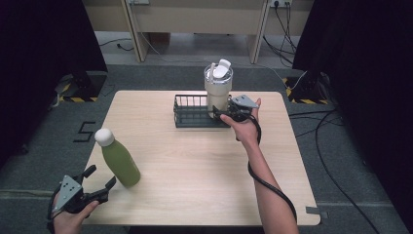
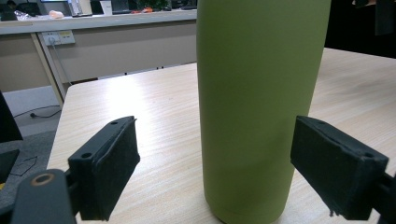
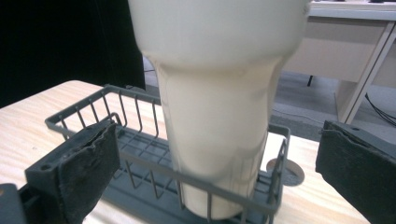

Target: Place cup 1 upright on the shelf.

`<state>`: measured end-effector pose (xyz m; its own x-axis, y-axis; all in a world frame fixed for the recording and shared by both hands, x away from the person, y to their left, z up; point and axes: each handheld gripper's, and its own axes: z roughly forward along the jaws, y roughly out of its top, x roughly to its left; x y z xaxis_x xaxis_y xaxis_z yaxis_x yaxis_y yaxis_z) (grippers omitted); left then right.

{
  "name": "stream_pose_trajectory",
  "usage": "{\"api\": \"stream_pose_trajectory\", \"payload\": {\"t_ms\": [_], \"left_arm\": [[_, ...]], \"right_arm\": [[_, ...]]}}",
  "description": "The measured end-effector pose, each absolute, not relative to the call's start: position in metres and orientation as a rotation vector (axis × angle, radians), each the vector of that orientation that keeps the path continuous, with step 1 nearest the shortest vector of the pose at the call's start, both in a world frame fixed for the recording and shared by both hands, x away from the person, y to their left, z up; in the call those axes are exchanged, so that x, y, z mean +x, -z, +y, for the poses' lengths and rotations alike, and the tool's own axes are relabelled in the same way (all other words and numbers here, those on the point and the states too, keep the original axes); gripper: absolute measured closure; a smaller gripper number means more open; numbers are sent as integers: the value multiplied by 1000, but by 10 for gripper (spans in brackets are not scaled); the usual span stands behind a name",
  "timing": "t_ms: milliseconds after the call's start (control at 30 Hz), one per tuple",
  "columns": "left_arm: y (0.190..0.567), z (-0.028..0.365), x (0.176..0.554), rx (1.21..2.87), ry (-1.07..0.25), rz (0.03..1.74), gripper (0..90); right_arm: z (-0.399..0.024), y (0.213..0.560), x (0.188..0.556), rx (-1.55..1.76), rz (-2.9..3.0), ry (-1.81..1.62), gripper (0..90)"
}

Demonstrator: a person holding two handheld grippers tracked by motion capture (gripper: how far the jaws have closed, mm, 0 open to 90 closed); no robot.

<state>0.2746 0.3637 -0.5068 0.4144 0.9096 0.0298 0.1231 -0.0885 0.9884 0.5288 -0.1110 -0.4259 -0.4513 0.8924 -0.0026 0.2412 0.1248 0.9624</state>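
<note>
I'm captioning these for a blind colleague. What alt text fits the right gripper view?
A cream tumbler stands in the near corner of a dark wire basket on a light wooden table. The right gripper has its two black padded jaws open on either side of the tumbler, not touching it. A desk and grey floor lie behind.
</note>
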Motion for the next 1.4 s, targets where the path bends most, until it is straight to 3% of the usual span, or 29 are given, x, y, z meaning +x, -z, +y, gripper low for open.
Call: {"api": "stream_pose_trajectory", "payload": {"t_ms": [1400], "left_arm": [[505,362,274,1521,-859,932,142]], "right_arm": [[-190,466,431,1201,1765,-1281,28]]}}
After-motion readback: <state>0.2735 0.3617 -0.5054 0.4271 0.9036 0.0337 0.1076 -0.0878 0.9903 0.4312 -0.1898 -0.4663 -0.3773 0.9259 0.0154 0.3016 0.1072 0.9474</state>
